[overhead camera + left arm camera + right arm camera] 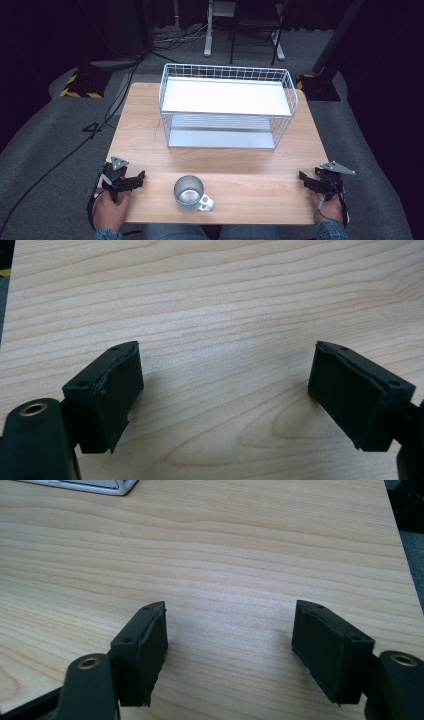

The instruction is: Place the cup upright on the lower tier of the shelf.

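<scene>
In the left gripper view we see the left gripper [225, 385] with its two black jaws spread wide apart and only bare wood grain of the table [225, 300] between them; nothing is held. In the right gripper view the right gripper [230, 645] likewise has its jaws parted, released, with empty tabletop between the pads.

From the high view we place the left gripper [131, 181] at the near left corner of the table [150, 130], and the right gripper [310, 182] at the near right edge, each carried by a hand at the bottom of the frame. The metal mug [190, 194] stands between them near the front edge, closer to the left gripper and apart from both. We note that it stands upright, its long axis vertical and its mouth open upward, with the handle pointing toward the right gripper and slightly toward the person. Beyond it, toward the far side, stands a white wire rack [227, 107] with two shelves.
</scene>
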